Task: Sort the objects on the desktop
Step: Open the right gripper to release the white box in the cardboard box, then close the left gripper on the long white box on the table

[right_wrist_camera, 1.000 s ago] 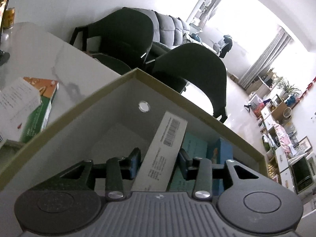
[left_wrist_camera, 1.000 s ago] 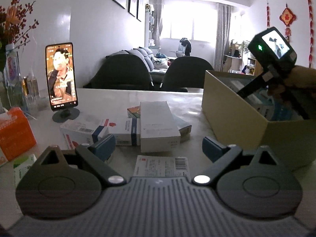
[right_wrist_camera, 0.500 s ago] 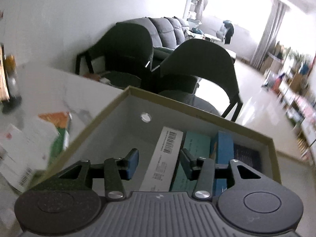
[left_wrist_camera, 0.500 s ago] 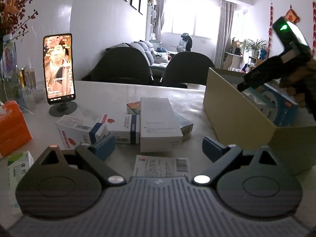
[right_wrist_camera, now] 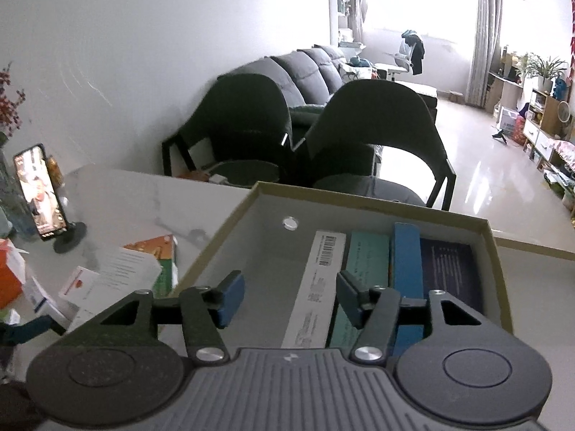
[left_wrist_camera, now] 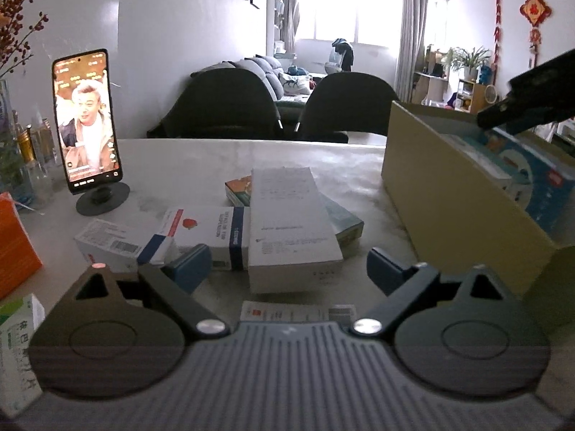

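A pile of medicine boxes lies on the marble table: a long white box (left_wrist_camera: 291, 222) on top, a white box with a blue band (left_wrist_camera: 212, 231) left of it, another white box (left_wrist_camera: 115, 246) further left. My left gripper (left_wrist_camera: 284, 269) is open and empty just in front of the long white box. A tan cardboard box (right_wrist_camera: 359, 208) holds a white barcoded box (right_wrist_camera: 316, 283), a teal box (right_wrist_camera: 363, 255) and a blue box (right_wrist_camera: 406, 262), standing side by side. My right gripper (right_wrist_camera: 287, 298) is open above it, empty; the white box rests free in the cardboard box.
A phone on a round stand (left_wrist_camera: 88, 125) plays video at the table's left. An orange box (left_wrist_camera: 14, 240) and a green-and-white box (left_wrist_camera: 18, 341) lie near the left edge. A flat white packet (left_wrist_camera: 298, 310) lies under my left gripper. Two dark chairs (left_wrist_camera: 280, 107) stand behind the table.
My right gripper let go of the white barcoded box, opened and pulled up and back from the cardboard box. My left gripper rose slightly and stayed open.
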`<state>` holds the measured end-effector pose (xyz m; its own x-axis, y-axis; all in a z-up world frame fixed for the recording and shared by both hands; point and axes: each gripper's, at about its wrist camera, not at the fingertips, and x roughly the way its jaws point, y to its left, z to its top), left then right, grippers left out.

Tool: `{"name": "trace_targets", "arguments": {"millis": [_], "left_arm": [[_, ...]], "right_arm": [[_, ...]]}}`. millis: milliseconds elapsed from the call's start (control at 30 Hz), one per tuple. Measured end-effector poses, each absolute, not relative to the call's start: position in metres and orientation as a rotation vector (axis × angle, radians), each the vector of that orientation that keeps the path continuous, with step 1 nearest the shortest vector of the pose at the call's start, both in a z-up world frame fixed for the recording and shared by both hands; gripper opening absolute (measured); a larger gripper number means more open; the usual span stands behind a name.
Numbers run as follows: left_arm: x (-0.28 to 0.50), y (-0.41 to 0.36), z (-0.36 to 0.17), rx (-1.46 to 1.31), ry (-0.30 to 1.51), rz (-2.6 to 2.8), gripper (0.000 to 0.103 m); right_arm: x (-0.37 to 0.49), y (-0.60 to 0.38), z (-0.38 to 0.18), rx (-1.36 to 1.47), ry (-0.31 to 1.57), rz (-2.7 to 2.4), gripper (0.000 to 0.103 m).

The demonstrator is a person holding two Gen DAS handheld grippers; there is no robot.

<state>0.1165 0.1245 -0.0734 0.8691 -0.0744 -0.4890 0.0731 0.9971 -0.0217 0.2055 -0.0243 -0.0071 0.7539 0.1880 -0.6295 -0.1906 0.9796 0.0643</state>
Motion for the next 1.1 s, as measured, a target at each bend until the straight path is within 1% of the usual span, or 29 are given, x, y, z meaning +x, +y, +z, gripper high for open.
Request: {"name": "trace_targets", "arguments": {"millis": [133,267,500,567,633,900,1100], "left_arm": [[0.127,0.121,-0.077,0.012,0.524,-0.07,0.089],[0.134,0.119,-0.08,0.024,0.535,-0.065,0.082],[0.14,0.115,-0.084,0.042,0.55,-0.052,0.071],[0.141,0.115,-0.085,0.044,0.556,-0.049,0.065],[0.142,0.115,-0.087,0.045,0.561,-0.048,0.063],[0.14,0.117,-0.088,0.032,0.549,-0.039,0.06],[0.135,0.125,-0.086,-0.031,0.53,-0.043,0.06]], "right_arm": [[0.194,-0.024,-0.003,0.01,0.673,0.227,0.063],[0.184,-0.023,-0.001,0.017,0.656,0.232,0.067],[0.175,-0.02,-0.004,0.009,0.657,0.25,0.067],[0.173,-0.018,-0.005,0.009,0.658,0.258,0.067],[0.17,-0.017,-0.006,0.01,0.658,0.265,0.067],[0.164,-0.012,-0.007,0.019,0.661,0.286,0.067],[0.16,-0.007,-0.009,0.026,0.666,0.302,0.067]]}}
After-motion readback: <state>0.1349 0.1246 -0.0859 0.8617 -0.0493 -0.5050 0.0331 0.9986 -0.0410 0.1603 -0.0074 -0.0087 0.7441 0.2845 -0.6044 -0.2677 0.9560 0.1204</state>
